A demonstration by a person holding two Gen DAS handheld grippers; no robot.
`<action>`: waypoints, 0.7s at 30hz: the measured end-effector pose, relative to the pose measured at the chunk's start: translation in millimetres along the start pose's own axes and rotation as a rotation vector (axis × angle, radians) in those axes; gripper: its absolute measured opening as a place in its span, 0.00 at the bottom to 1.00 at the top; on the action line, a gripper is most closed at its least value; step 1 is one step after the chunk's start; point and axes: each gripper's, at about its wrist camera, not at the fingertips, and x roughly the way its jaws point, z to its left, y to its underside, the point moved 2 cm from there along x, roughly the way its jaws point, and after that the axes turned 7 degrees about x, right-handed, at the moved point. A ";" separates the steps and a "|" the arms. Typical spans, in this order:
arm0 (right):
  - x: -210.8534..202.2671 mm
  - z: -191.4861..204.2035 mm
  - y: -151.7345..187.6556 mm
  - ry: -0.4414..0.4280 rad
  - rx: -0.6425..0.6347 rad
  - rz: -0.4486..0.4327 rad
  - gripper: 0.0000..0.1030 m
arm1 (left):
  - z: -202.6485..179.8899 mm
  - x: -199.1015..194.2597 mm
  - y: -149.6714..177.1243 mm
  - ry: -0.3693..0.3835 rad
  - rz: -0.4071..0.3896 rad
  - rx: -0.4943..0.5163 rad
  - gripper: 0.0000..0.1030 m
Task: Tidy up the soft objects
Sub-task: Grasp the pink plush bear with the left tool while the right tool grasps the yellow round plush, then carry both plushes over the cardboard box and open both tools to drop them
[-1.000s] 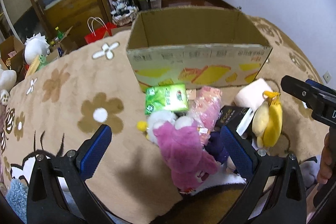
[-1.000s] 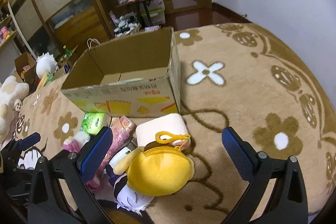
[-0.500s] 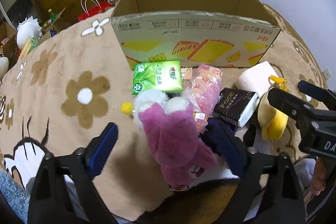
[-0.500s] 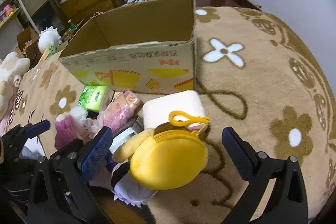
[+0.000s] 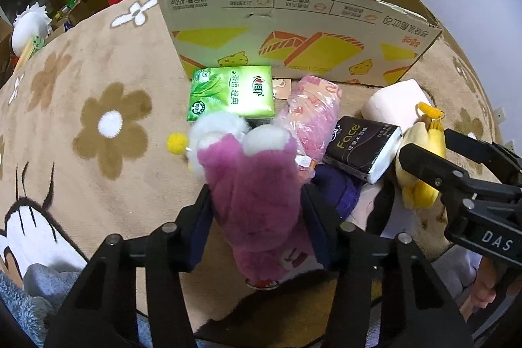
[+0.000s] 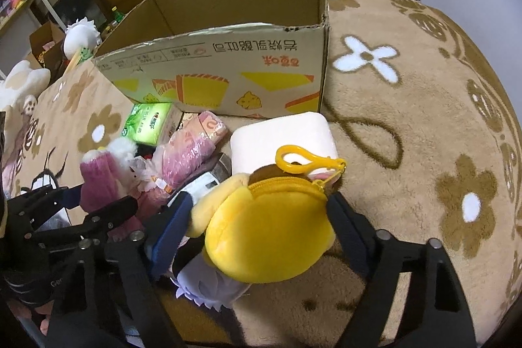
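Plush toys are being clamped beside the box [image 5: 293,31]: left gripper [image 5: 257,217] squeezing the pink one [image 5: 257,185], right gripper [image 6: 261,227] squeezing the yellow pouch [image 6: 267,234].

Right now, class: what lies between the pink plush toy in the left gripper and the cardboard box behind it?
In the left wrist view, the green tissue pack lies between the pink plush toy and the cardboard box, right at the box's front wall.
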 end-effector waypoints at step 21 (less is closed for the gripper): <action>-23.6 6.6 0.6 -0.051 -0.034 -0.068 0.30 | 2.4 -36.4 -5.3 -0.066 -0.169 0.006 0.40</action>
